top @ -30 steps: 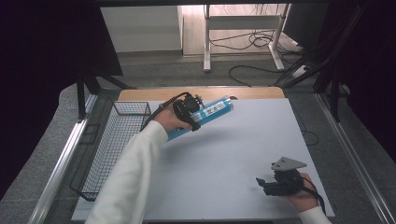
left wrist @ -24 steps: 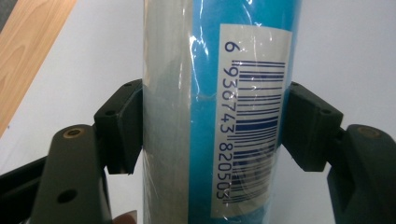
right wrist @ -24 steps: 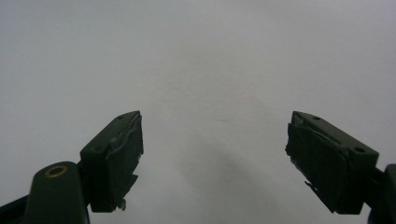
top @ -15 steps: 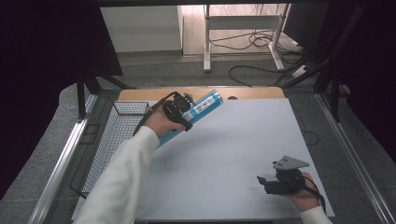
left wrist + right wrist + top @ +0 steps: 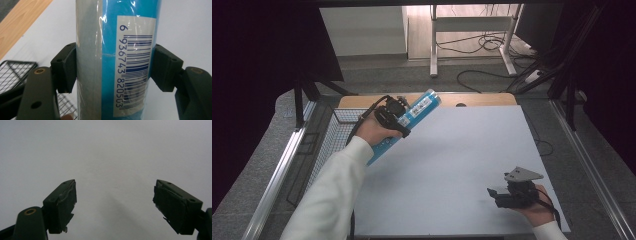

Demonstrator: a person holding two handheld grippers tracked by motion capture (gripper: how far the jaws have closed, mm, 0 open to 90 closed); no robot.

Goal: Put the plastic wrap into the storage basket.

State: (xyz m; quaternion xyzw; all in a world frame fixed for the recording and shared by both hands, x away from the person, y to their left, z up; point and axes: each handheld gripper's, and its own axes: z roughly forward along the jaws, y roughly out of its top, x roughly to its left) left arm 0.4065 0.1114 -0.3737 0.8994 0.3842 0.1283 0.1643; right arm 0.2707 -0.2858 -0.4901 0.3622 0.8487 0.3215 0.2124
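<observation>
A long blue tube (image 5: 422,107) with a white barcode label (image 5: 133,65) hangs tilted above the table's left side, wrapped in clear film. My left gripper (image 5: 398,116) is shut on its middle; in the left gripper view both black pads press the tube (image 5: 112,60) from either side. The tube's upper end points toward the far wooden edge. My right gripper (image 5: 497,195) rests low at the near right of the white table top (image 5: 462,150), held in a hand. In the right gripper view its jaws stand wide apart (image 5: 113,207) with nothing but white surface between them.
A black wire basket (image 5: 329,145) stands along the table's left side, just below and left of the held tube. A strip of bare wood (image 5: 477,99) runs along the far edge. Metal rails flank the table; cables lie on the floor beyond.
My left hand has carried the tube leftward and a little upward, toward the wire basket. The right gripper has stayed where it was.
</observation>
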